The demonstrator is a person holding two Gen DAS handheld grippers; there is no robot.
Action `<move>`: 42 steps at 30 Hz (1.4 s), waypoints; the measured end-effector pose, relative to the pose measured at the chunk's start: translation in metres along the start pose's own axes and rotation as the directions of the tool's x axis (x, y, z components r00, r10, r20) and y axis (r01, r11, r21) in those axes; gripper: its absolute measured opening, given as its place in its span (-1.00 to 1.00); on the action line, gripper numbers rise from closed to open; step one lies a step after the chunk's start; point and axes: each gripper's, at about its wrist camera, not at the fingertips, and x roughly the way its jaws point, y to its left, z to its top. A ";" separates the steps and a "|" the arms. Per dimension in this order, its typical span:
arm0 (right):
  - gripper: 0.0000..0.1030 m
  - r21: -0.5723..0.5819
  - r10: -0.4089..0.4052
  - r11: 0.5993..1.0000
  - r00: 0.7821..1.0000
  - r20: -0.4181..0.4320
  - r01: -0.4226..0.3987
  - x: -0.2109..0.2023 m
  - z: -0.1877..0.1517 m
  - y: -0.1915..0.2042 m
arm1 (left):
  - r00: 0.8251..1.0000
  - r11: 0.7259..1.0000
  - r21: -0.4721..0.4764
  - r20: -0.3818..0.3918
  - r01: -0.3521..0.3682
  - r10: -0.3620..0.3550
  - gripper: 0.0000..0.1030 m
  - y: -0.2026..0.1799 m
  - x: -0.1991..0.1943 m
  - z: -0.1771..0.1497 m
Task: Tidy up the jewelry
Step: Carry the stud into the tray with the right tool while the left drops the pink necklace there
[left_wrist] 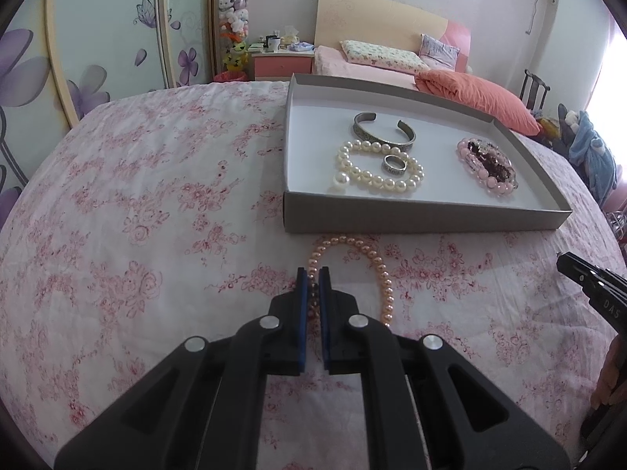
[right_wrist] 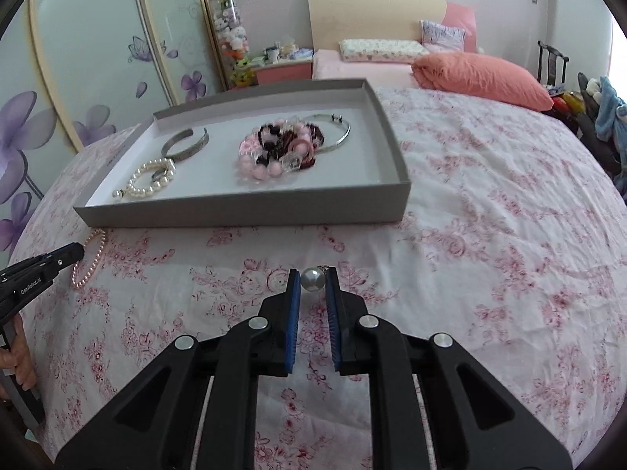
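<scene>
The left gripper [left_wrist: 313,274] is closed on a pink bead necklace [left_wrist: 382,274] that lies on the bedsheet [left_wrist: 156,196] just in front of the grey tray [left_wrist: 392,219]. The right gripper [right_wrist: 312,276] is clamped on a grey pearl [right_wrist: 312,279], also before the tray, to the right of the necklace.

Light: soft daylight from the blown-out window [left_wrist: 611,74], far right.
Shadows: faint.
Focus: sharp.
Edges: fisheye bending, dark corners.
</scene>
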 end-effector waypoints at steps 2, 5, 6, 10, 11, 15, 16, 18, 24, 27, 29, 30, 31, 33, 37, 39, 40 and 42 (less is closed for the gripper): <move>-0.73 -0.011 0.001 1.000 0.999 0.033 -0.001 -0.005 0.002 0.002 | 1.000 1.000 0.010 0.023 0.003 -0.003 -0.87 -0.003 -0.006 -0.001; -0.73 -0.039 0.001 0.999 0.996 0.092 0.002 -0.015 0.003 0.008 | 0.998 1.000 0.019 0.055 0.015 -0.016 -0.86 -0.009 -0.017 -0.001; -0.73 -0.049 0.002 0.999 0.993 0.118 0.004 -0.020 0.003 0.010 | 0.998 1.000 0.022 0.064 0.018 -0.019 -0.86 -0.011 -0.020 -0.001; -0.73 -0.070 0.005 0.997 0.981 0.193 0.009 -0.035 0.006 0.014 | 0.992 0.999 0.043 0.117 0.034 -0.039 -0.86 -0.022 -0.035 0.001; -0.73 -0.072 0.007 0.997 0.977 0.214 0.009 -0.040 0.007 0.015 | 0.990 0.998 0.051 0.132 0.036 -0.042 -0.86 -0.025 -0.039 0.001; -0.73 -0.081 0.018 0.997 0.963 0.268 0.004 -0.054 0.010 0.020 | 0.980 0.995 0.085 0.188 0.044 -0.059 -0.86 -0.037 -0.056 0.003; -0.73 -0.083 0.022 0.997 0.960 0.278 0.002 -0.056 0.010 0.021 | 0.977 0.994 0.093 0.203 0.049 -0.067 -0.86 -0.040 -0.061 0.004; -0.72 -0.089 0.027 0.996 0.953 0.302 0.000 -0.062 0.011 0.023 | 0.971 0.993 0.105 0.226 0.055 -0.078 -0.86 -0.044 -0.069 0.005; -0.73 -0.097 0.046 0.995 0.925 0.377 -0.010 -0.081 0.014 0.028 | 0.945 0.991 0.120 0.313 0.058 -0.094 -0.86 -0.054 -0.096 0.008; -0.73 -0.101 0.046 0.995 0.911 0.411 -0.005 -0.089 0.015 0.030 | 0.925 0.990 0.133 0.371 0.040 -0.087 -0.87 -0.060 -0.110 0.008; -0.72 -0.103 0.047 0.995 0.901 0.432 -0.002 -0.094 0.015 0.031 | 0.915 0.990 0.139 0.394 0.031 -0.083 -0.86 -0.063 -0.117 0.008; -0.72 -0.102 0.046 0.995 0.897 0.440 -0.001 -0.095 0.015 0.032 | 0.911 0.990 0.141 0.404 0.027 -0.082 -0.86 -0.065 -0.119 0.008; -0.72 -0.102 0.047 0.995 0.892 0.450 -0.001 -0.098 0.015 0.032 | 0.905 0.989 0.144 0.417 0.021 -0.080 -0.86 -0.068 -0.122 0.008; -0.73 -0.104 0.048 0.995 0.884 0.465 0.001 -0.101 0.014 0.034 | 0.900 0.989 0.148 0.429 0.015 -0.078 -0.86 -0.070 -0.125 0.007; -0.72 -0.111 0.050 0.994 0.869 0.493 0.006 -0.107 0.013 0.039 | 0.892 0.989 0.148 0.445 0.006 -0.072 -0.86 -0.075 -0.127 0.007; -0.72 -0.116 0.050 0.993 0.862 0.504 0.010 -0.109 0.013 0.041 | 0.889 0.989 0.146 0.452 0.001 -0.067 -0.86 -0.077 -0.127 0.007; -0.72 -0.118 0.051 0.993 0.859 0.509 0.010 -0.109 0.014 0.042 | 0.889 0.989 0.145 0.453 0.001 -0.067 -0.86 -0.077 -0.126 0.007; -0.72 -0.121 0.055 0.993 0.856 0.515 0.008 -0.110 0.016 0.043 | 0.888 0.990 0.138 0.456 0.003 -0.066 -0.86 -0.078 -0.125 0.008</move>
